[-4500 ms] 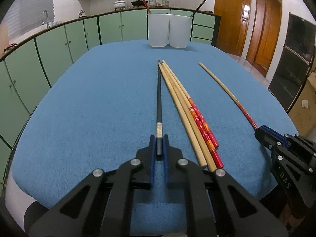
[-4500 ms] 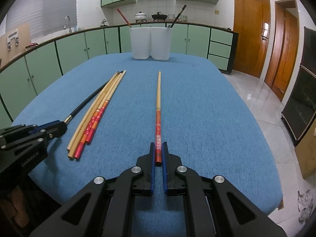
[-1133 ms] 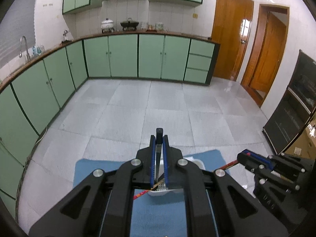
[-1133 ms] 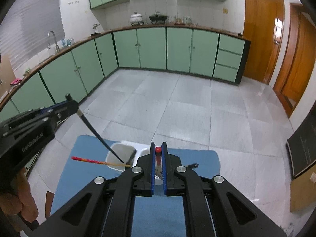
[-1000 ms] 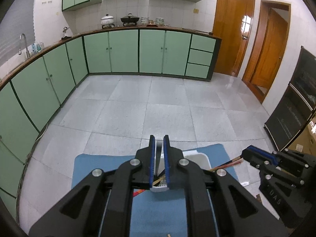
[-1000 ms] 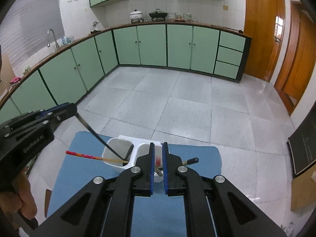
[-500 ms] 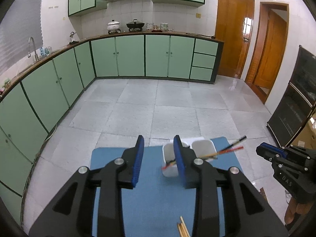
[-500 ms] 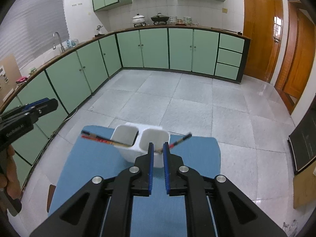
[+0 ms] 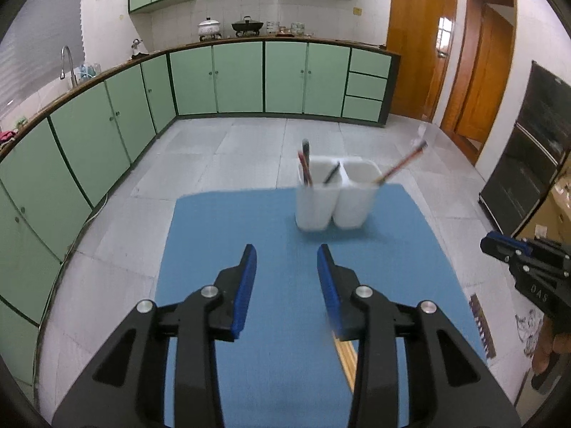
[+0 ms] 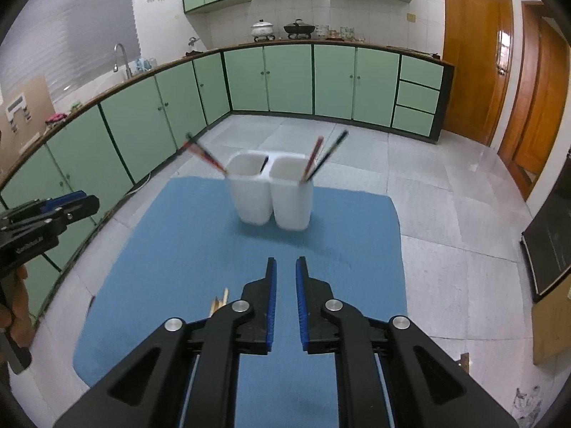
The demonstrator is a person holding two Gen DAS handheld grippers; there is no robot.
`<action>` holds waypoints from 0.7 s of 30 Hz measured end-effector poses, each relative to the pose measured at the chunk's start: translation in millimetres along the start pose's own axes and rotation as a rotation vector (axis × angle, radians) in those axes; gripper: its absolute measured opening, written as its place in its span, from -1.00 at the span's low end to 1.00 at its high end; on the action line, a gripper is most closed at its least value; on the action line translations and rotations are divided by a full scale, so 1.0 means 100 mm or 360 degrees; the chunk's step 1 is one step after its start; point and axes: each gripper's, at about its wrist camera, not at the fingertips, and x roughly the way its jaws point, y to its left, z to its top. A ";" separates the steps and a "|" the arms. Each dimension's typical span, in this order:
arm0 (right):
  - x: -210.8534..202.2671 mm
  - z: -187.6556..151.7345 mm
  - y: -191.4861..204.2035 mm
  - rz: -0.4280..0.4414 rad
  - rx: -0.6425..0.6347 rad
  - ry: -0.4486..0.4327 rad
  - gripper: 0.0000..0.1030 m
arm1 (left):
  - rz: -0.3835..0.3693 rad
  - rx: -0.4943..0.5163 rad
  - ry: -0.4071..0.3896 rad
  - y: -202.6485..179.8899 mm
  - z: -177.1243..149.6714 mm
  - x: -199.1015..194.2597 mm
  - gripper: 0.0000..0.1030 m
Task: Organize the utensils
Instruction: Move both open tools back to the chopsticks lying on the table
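Note:
Two white holders stand side by side at the far end of the blue table [image 9: 249,321], the left holder [image 9: 314,203] and the right holder [image 9: 357,201]; they also show in the right wrist view [image 10: 251,196] [image 10: 292,201]. Black and red chopsticks lean out of both. Several bamboo chopsticks [image 9: 344,360] lie on the cloth under my left gripper, with their tips in the right wrist view [image 10: 219,301]. My left gripper [image 9: 287,267] is open and empty above the table. My right gripper [image 10: 284,271] is open and empty, its jaws a narrow gap apart.
Green kitchen cabinets [image 9: 249,78] curve around a grey tiled floor [image 9: 249,142]. Wooden doors [image 9: 421,35] stand at the right, a dark oven front [image 9: 528,164] at the far right. The right gripper shows at the edge of the left wrist view [image 9: 521,260].
Both grippers let go of their chopsticks into the holders, opened and drew back and up from the holders. The left jaws have opened wider than half a second ago.

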 end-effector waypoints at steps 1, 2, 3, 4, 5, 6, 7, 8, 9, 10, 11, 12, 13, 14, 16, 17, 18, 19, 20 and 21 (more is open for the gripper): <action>-0.03 -0.09 0.02 -0.0003 -0.0006 -0.0008 -0.78 | 0.0000 -0.0003 -0.0003 0.00 -0.13 -0.04 -0.30; -0.06 -0.21 0.04 -0.0006 -0.0016 -0.0019 -0.77 | -0.0004 -0.0008 -0.0005 0.00 -0.24 -0.07 -0.27; -0.08 -0.29 0.04 -0.0006 -0.0021 -0.0027 -0.76 | -0.0007 -0.0014 -0.0008 0.00 -0.36 -0.10 -0.27; -0.12 -0.43 0.06 -0.0008 -0.0024 -0.0040 -0.75 | -0.0006 -0.0014 -0.0009 0.00 -0.48 -0.11 -0.26; -0.14 -0.56 0.08 -0.0009 -0.0026 -0.0049 -0.73 | 0.0000 -0.0009 -0.0009 -0.01 -0.62 -0.13 -0.26; -0.17 -0.70 0.11 -0.0003 -0.0033 -0.0054 -0.70 | 0.0000 -0.0015 -0.0013 -0.01 -0.75 -0.15 -0.25; -0.18 -0.79 0.13 0.0003 -0.0035 -0.0059 -0.67 | -0.0005 -0.0029 -0.0016 0.00 -0.91 -0.18 -0.22; -0.20 -0.90 0.15 0.0008 -0.0037 -0.0065 -0.66 | -0.0007 -0.0039 -0.0018 0.01 -1.01 -0.19 -0.20; -0.21 -1.07 0.19 0.0018 -0.0042 -0.0068 -0.64 | -0.0007 -0.0048 -0.0022 0.00 -1.14 -0.21 -0.19; -0.20 -1.20 0.22 0.0026 -0.0044 -0.0069 -0.63 | 0.0002 -0.0053 -0.0025 0.00 -1.25 -0.22 -0.19; -0.20 -1.30 0.26 0.0032 -0.0049 -0.0065 -0.62 | 0.0028 -0.0048 -0.0034 0.00 -1.39 -0.24 -0.18; -0.19 -1.42 0.28 0.0040 -0.0056 -0.0058 -0.62 | 0.0039 -0.0050 -0.0032 0.00 -1.53 -0.25 -0.18; -0.16 -1.58 0.33 0.0049 -0.0065 -0.0047 -0.62 | 0.0038 -0.0059 -0.0029 0.01 -1.61 -0.25 -0.18; -0.12 -1.73 0.38 0.0055 -0.0082 -0.0029 -0.62 | 0.0042 -0.0077 -0.0022 0.04 -1.73 -0.27 -0.18; -0.05 -1.97 0.50 0.0046 -0.0127 -0.0007 -0.62 | 0.0048 -0.0127 -0.0018 0.09 -1.92 -0.32 -0.16; -0.01 -2.09 0.57 0.0048 -0.0152 0.0006 -0.62 | 0.0042 -0.0164 -0.0011 0.12 -2.01 -0.35 -0.16; 0.03 -2.20 0.64 0.0049 -0.0168 0.0020 -0.62 | 0.0047 -0.0190 -0.0010 0.15 -2.08 -0.38 -0.16; 0.05 -2.29 0.68 0.0050 -0.0180 0.0033 -0.62 | 0.0062 -0.0213 -0.0010 0.18 -2.16 -0.41 -0.15; 0.10 -2.36 0.73 0.0054 -0.0189 0.0050 -0.62 | 0.0071 -0.0225 -0.0010 0.20 -2.21 -0.43 -0.15; 0.15 -2.43 0.79 0.0060 -0.0196 0.0065 -0.62 | 0.0082 -0.0242 -0.0014 0.22 -2.26 -0.46 -0.14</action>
